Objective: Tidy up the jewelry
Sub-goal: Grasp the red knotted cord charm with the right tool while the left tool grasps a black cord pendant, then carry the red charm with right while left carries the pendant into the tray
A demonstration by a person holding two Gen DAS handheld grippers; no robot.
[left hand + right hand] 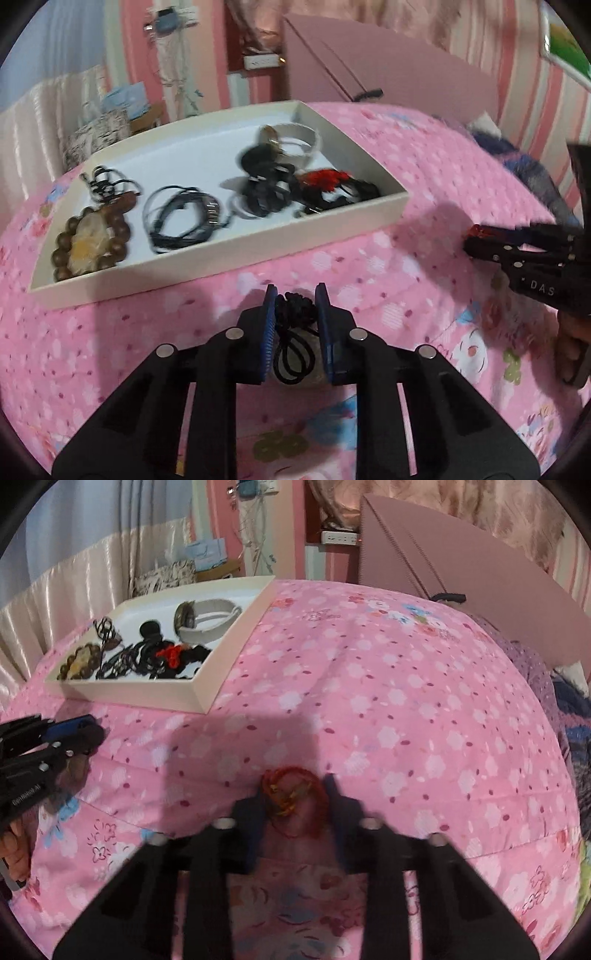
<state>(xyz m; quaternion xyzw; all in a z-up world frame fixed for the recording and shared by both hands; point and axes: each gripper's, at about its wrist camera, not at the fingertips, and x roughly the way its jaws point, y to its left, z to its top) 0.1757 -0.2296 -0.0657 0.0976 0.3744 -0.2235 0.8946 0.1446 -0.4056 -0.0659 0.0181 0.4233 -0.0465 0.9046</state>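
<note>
On the pink flowered bedspread (pixel 406 177), my left gripper (pixel 297 295) is shut on a black knotted cord necklace (pixel 295 308), whose loops trail back between the blue pads. My right gripper (pixel 293 794) holds a red string bracelet (pixel 295 794) low on the cover; in the left wrist view the right gripper (pixel 474 238) looks shut with red at its tip. The left gripper (pixel 88 727) shows at the left edge of the right wrist view. A white tray (pixel 221 254) beyond holds a wooden bead bracelet (pixel 90 243), black cords (pixel 177 221), a white watch (pixel 299 138) and a red tassel (pixel 325 179).
A pink board (pixel 388 62) leans at the back of the bed. Dark blue and purple fabric (pixel 517 158) lies at the right edge. A pale curtain (pixel 74 579) and cluttered shelves stand behind the tray (pixel 207 686). A hand (pixel 14 845) holds the left gripper.
</note>
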